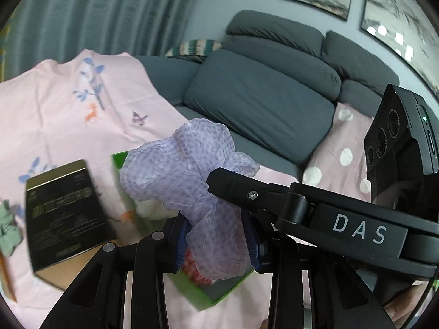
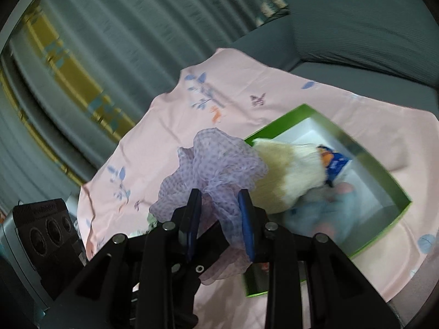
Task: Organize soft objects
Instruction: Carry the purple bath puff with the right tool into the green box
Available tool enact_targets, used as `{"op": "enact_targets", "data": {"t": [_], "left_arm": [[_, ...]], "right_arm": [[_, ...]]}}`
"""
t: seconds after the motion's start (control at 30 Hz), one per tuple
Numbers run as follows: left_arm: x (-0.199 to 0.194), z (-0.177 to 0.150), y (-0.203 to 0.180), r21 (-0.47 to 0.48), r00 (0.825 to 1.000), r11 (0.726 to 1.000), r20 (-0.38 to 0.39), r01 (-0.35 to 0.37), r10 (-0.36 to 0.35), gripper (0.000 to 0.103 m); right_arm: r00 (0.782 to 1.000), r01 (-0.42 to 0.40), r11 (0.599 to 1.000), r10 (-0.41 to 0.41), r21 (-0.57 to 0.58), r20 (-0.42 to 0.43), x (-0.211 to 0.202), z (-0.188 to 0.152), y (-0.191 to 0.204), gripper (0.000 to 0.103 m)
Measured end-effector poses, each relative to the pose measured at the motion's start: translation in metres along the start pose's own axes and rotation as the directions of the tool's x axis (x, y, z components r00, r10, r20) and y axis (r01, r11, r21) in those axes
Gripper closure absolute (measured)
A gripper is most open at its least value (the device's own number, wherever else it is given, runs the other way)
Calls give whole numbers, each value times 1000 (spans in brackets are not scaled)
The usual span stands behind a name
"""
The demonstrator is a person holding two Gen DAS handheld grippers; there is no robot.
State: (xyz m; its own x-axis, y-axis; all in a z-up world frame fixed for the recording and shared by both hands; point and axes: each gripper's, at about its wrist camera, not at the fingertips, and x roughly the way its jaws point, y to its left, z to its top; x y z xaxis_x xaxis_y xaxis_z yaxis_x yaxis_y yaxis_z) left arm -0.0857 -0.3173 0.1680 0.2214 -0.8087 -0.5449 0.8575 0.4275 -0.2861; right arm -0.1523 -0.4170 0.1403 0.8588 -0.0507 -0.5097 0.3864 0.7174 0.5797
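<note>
Partly done, by the look of it: plush toy [image 2: 290, 170] and other soft things already inside the green box [image 2: 395, 189], right of centre. Purple mesh scarf [image 1: 192, 164] bunched mid-frame, clamped by left gripper [image 1: 216, 244] and right gripper [image 2: 219, 219] alike, not yet boxed. Black book [image 1: 65, 219] and green cloth [image 1: 9, 230] at lower left, on the pink sheet [image 1: 68, 104].

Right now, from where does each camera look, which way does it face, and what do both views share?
Left wrist: sits on the left gripper, faces forward and down at the cloth, black box and sofa; the right gripper reaches in.
Right wrist: sits on the right gripper, faces down at the green box and its plush toy.
Shared: the purple cloth, green box and pink sheet.
</note>
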Motion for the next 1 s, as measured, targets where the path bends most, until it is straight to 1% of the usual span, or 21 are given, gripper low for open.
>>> {"op": "enact_targets", "data": {"t": [0.1,0.27,0.37,0.57,0.8,1.0], "left_arm": [[16,3,-6,10,999,1000,-31,12,-12,67],[39,5,-11,15,997,1000,-75,8,-7,67],[51,4,-11,6,995,1000,-103,-12,13,67],[66,2,-9,-1,990,999,-137,-42,42,67],[77,-1,-6,-15,982,997,-174,-75,71,67],[82,-3,-4,-23,977,995,-194,-97,91,67]], "right_arm": [[999,30,999,-30,35,23,-2,3,-13,74],[994,100,991,-103,87,30,-2,5,-34,74],[991,128,985,-132,116,22,2,7,-45,74],[986,164,975,-166,152,2,9,8,-56,74],[975,221,958,-220,182,-27,14,7,-66,74],[973,232,951,-228,205,-45,16,6,-73,74]]}}
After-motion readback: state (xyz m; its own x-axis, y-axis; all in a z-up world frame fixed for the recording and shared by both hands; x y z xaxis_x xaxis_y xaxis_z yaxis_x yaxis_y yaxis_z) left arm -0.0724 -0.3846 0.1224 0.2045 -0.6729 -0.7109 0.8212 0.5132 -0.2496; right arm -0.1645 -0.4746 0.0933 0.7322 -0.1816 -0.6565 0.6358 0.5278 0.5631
